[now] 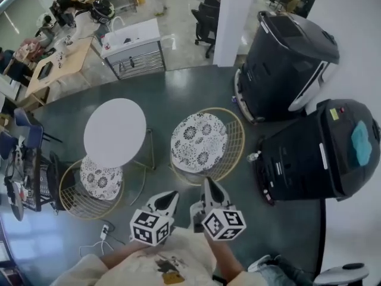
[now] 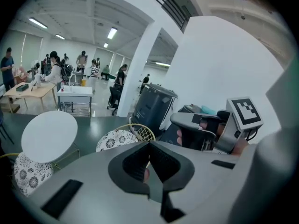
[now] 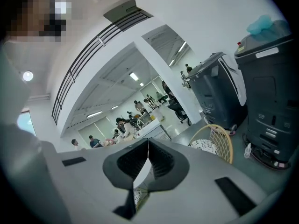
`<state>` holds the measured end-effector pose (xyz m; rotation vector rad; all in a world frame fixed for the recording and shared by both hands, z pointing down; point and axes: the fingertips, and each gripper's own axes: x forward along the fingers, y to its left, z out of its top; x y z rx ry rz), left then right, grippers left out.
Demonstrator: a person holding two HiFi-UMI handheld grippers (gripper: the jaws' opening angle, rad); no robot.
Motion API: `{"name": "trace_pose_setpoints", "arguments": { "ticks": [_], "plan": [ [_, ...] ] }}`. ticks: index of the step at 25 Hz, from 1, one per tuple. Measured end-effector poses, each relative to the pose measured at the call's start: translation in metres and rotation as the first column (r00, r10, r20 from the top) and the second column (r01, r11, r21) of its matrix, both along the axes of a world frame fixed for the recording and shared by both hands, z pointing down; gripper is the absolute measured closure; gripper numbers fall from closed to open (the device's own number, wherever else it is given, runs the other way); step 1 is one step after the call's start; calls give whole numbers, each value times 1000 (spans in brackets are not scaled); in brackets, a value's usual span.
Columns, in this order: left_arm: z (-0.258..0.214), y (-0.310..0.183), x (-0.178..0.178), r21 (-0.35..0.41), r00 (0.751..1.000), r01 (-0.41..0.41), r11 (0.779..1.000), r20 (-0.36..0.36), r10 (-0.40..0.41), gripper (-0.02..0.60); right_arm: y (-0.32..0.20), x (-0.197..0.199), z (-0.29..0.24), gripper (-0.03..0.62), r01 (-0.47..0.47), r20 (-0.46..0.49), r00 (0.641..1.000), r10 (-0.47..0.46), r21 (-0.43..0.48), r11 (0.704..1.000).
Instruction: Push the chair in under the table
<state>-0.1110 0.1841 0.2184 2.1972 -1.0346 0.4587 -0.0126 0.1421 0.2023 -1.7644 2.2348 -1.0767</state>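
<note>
A chair with a black-and-white patterned cushion (image 1: 199, 141) and a gold wire back (image 1: 235, 140) stands on the dark floor, pulled out to the right of the round white table (image 1: 115, 131). My left gripper (image 1: 171, 194) and right gripper (image 1: 208, 182) hang side by side just short of the chair's near edge, both shut and empty, touching nothing. The left gripper view has its shut jaws (image 2: 149, 146) aimed at the chair (image 2: 117, 138), with the table (image 2: 49, 135) to the left. Past its shut jaws (image 3: 148, 141), the right gripper view shows the chair's wire back (image 3: 219, 141).
A second patterned chair (image 1: 100, 180) sits partly under the table's near left side. Two large dark machines (image 1: 289, 64) (image 1: 321, 151) stand close to the right of the chair, with a small bottle (image 1: 255, 157) on the floor between. A white pillar (image 1: 233, 16) rises behind.
</note>
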Motion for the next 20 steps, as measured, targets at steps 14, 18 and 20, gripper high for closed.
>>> {"name": "trace_pose_setpoints", "arguments": {
  "ticks": [14, 18, 20],
  "plan": [
    [47, -98, 120, -67, 999, 38, 997, 35, -36, 571, -91, 129, 58, 585, 61, 10, 998, -60, -86, 994],
    [76, -114, 146, -87, 998, -51, 995, 26, 54, 571, -106, 143, 87, 585, 91, -23, 995, -95, -129, 987],
    [90, -118, 158, -103, 995, -87, 991, 31, 91, 569, -109, 151, 101, 585, 99, -11, 995, -102, -161, 982]
  ]
}}
